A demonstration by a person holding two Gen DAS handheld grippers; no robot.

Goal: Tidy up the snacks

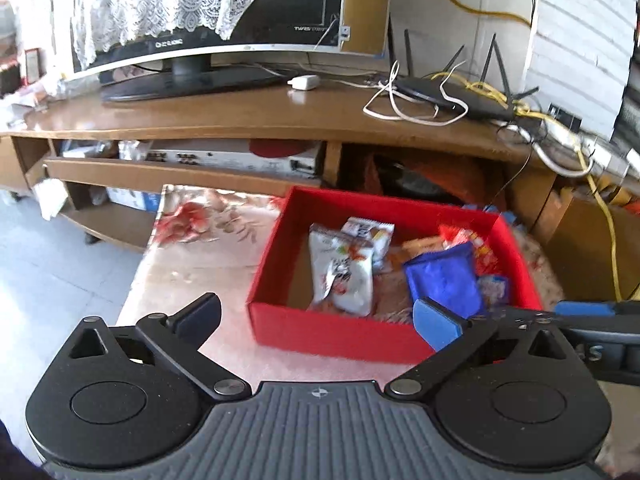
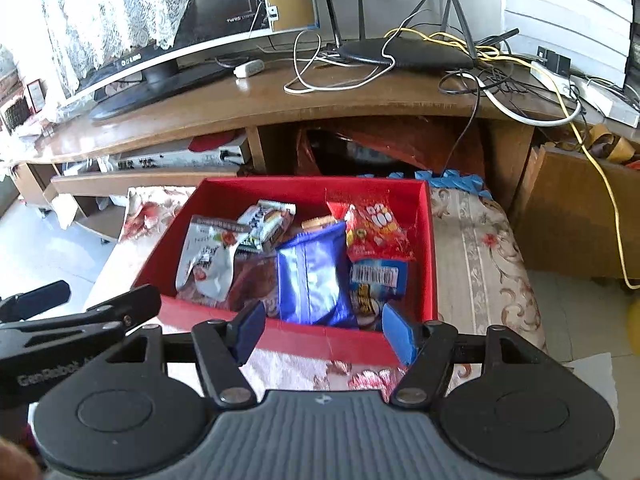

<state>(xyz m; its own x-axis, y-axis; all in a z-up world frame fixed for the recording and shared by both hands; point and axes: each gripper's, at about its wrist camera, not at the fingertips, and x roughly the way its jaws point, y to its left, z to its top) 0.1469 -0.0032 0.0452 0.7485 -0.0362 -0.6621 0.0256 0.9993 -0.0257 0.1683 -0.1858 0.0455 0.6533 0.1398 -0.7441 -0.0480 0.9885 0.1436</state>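
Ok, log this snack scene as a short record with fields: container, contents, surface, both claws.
container: red box, open top, no lid in view
contents: blue packet in the middle, white pouch to its left, red candy bag to its right, a few smaller packets
surface: floral cloth under the box
left claw: open wide, nothing between the jaws, near the box's front wall
right claw: open, empty, at the box's front edge
background: wooden desk with a router
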